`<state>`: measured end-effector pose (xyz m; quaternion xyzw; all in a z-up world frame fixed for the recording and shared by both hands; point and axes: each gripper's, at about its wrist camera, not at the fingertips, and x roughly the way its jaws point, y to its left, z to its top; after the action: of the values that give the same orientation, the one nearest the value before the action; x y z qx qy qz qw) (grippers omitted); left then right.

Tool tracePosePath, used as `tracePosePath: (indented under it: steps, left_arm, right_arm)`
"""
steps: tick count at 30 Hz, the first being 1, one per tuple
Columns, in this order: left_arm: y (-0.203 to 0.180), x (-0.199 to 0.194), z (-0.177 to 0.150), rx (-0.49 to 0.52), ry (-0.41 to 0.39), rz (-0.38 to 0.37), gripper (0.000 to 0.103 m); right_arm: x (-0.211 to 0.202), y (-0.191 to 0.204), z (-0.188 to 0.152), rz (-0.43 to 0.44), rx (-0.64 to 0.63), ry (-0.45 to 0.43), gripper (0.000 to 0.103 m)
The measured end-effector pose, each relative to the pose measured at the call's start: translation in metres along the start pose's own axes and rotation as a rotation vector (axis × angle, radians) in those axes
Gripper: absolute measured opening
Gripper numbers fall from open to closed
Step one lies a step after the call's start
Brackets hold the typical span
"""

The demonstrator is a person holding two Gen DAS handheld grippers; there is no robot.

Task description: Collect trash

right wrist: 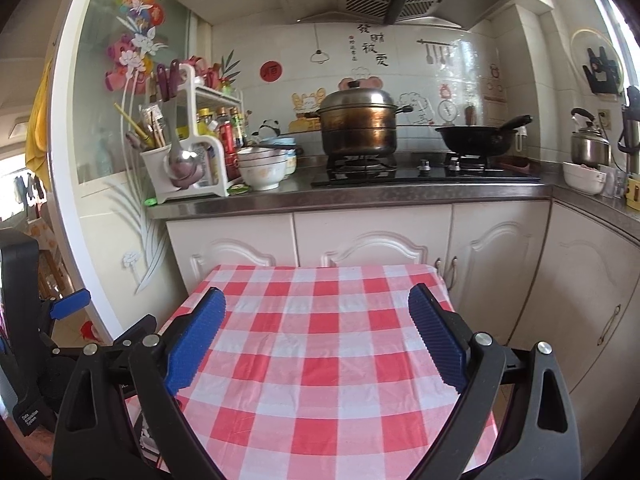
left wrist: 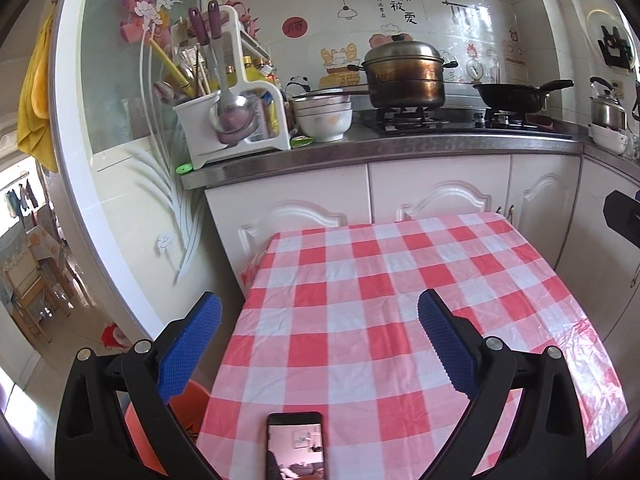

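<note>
both my left gripper [left wrist: 320, 316] and my right gripper [right wrist: 316, 310] hang over the checked worktop [left wrist: 400, 280] with their fingers spread wide and nothing in them. i can't see any trash on the cloth, only a phone [left wrist: 295, 446] at the near edge, so the trash may be low down by the orange bin [left wrist: 188, 400] on my left, which is mostly hidden. i should look around slowly first, keep the fingers apart, and not bump the phone.
</note>
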<state>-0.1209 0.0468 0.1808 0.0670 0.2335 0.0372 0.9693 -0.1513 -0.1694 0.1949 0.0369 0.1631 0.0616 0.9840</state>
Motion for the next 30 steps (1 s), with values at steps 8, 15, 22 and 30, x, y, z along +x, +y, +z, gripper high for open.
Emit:
tracePosePath:
  steps: [8,15,22,30]
  left_arm:
    - [-0.030,-0.005,0.006,0.009,-0.015,-0.057,0.097]
    - [-0.049,-0.006,0.005,0.035,-0.019,-0.082,0.097]
    - [-0.052,-0.006,0.005,0.033,-0.022,-0.101,0.097]
    - [-0.052,-0.004,0.005,0.037,-0.020,-0.100,0.097]
  right_arm:
    - [-0.014,-0.027,-0.002,-0.055,0.036,-0.020,0.093]
    - [-0.018,-0.042,-0.005,-0.106,0.046,-0.028,0.094]
    - [-0.020,-0.050,-0.006,-0.136,0.057,-0.038,0.094]
    - [-0.018,-0.049,-0.008,-0.136,0.049,-0.031,0.094]
